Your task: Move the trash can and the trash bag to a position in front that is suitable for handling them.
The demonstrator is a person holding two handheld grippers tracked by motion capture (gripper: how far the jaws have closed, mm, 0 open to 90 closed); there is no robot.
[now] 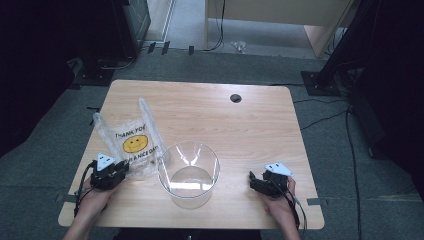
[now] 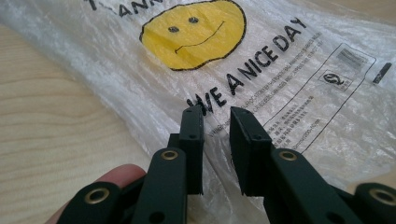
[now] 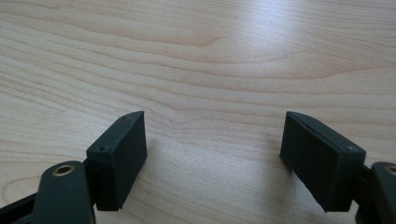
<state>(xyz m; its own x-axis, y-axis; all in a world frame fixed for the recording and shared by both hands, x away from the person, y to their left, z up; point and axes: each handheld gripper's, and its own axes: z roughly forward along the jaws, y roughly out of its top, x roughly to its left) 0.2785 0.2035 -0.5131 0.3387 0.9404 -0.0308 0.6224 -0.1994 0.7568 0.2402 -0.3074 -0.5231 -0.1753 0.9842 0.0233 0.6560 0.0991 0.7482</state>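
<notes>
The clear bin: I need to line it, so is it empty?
Empty: through the clear bin just its bare bottom and the table show.

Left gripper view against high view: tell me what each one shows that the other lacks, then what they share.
Left gripper view alone: the fine print and framed label on the plastic bag, and the narrow gap between the left gripper jaws over its edge.
High view alone: the clear container, the right gripper with its jaws apart, the grommet hole, the floor.
Both: the bag's yellow smiley face, its lettering, the wooden table.
</notes>
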